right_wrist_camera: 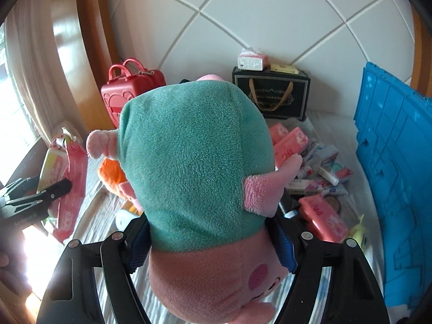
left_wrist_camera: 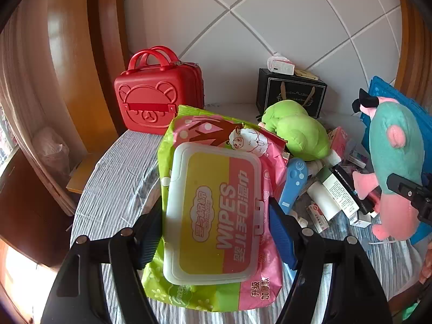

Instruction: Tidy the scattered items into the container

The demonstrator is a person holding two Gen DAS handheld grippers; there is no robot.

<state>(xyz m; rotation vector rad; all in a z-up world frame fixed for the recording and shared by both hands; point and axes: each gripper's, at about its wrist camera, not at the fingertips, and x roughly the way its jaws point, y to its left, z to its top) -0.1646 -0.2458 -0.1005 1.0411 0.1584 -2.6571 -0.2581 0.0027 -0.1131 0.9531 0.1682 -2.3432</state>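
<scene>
Blue crate [right_wrist_camera: 399,178] at right, cut off by frame edge, inside hidden. Plush pig [right_wrist_camera: 194,167] pinched between right gripper [right_wrist_camera: 213,245] pads, held above bed, blocking most of clutter behind. Wipes pack [left_wrist_camera: 216,210] clamped in left gripper [left_wrist_camera: 216,232], lower end cut off behind fingers. Green plush [left_wrist_camera: 297,132] half buried among small boxes, labels unreadable.
</scene>
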